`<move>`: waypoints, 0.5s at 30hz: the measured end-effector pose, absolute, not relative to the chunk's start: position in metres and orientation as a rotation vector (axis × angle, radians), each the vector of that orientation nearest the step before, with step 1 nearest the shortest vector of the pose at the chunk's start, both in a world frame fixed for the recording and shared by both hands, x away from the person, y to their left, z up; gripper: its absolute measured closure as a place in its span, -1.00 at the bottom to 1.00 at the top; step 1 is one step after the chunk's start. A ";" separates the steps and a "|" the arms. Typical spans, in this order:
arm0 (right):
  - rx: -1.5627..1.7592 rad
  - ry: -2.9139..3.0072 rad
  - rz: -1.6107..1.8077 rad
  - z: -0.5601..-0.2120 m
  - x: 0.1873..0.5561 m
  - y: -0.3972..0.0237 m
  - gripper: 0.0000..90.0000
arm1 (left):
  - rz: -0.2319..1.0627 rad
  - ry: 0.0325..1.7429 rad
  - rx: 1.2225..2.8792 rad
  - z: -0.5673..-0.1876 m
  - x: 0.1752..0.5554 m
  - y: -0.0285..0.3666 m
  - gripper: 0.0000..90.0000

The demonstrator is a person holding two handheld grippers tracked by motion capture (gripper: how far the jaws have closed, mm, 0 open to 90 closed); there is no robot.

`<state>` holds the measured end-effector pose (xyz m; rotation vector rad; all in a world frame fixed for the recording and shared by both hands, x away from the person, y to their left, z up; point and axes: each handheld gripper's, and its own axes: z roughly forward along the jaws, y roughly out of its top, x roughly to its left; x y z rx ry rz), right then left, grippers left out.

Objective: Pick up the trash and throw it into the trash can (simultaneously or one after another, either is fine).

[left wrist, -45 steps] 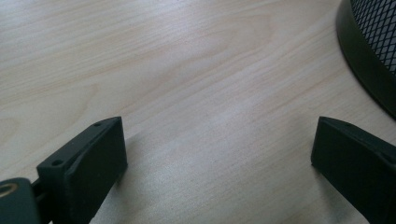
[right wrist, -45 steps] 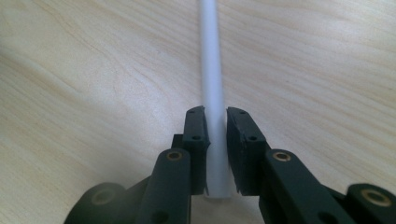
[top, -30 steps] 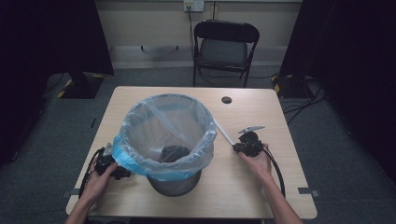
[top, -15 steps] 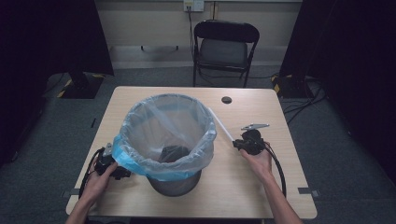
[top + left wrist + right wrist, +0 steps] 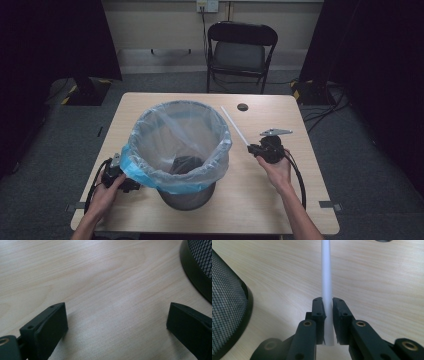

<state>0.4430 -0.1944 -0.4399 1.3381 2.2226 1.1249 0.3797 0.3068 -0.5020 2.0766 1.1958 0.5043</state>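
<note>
We find the right gripper (image 5: 251, 148) clamped on a white rod (image 5: 235, 126); in the right gripper view its pads (image 5: 318, 308) press the rod (image 5: 326, 277) from both sides near its lower end, and the rod runs straight on past the jaws. From the high view the rod slants up and away toward the far side of the table (image 5: 260, 200), its far tip near a dark round hole (image 5: 243, 107) in the tabletop. The rod passes just beside the rim of the bin (image 5: 180, 150) without a contact we can confirm.

The left gripper (image 5: 131, 185) sits at the bin's near left, low by the blue band of the liner (image 5: 165, 130). In the left gripper view its jaws stand wide with bare wood between them, and the bin's black base (image 5: 193, 270) curves just beyond the right-hand jaw.

Open room: a broad strip of tabletop lies to the right of the bin and around the right hand (image 5: 274, 170), reaching to the right edge. The near edge runs close below the bin. The left gripper has the narrower margin, between bin and left edge.

Surface: pale wood grain, level, matte. Beyond the table stands a black folding chair (image 5: 240, 52) against a light wall, with grey floor, dark drapes at both sides and cables (image 5: 325, 107) on the floor at right.
</note>
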 end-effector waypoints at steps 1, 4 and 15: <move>1.339 2.217 1.134 -0.439 0.443 -0.194 0.80 | 0.504 1.196 2.077 -0.502 0.380 0.307 -0.94; 1.331 2.201 1.155 -0.434 0.442 -0.194 0.80 | 0.504 1.196 2.076 -0.502 0.380 0.307 -0.94; 1.289 2.166 1.227 -0.417 0.439 -0.191 0.80 | 0.510 1.204 2.079 -0.502 0.379 0.307 -0.94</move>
